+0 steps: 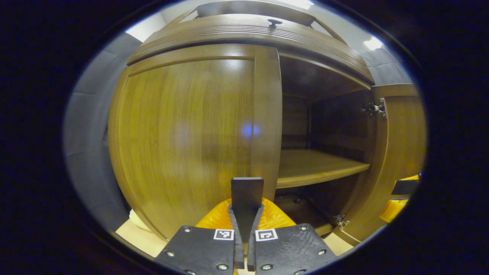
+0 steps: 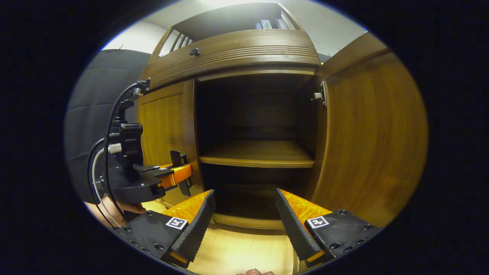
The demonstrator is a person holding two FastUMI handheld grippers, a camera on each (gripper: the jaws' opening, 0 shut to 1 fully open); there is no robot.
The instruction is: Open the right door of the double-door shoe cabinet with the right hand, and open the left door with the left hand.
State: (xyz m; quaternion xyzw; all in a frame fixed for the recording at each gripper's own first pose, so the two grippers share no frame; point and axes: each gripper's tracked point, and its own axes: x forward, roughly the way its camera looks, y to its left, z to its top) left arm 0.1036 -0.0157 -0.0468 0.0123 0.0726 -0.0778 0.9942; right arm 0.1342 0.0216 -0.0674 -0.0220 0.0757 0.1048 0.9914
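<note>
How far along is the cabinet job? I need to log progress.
Done: the right door stands swung open, the shelf exposed, and the right gripper is open and free. In hand: the left gripper, fingers together, sits at the edge of the left door. Left: that door looks closed.

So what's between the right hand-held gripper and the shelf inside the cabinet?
Nothing solid: in the right gripper view, bare floor and the open doorway separate the right hand-held gripper from the shelf.
</note>
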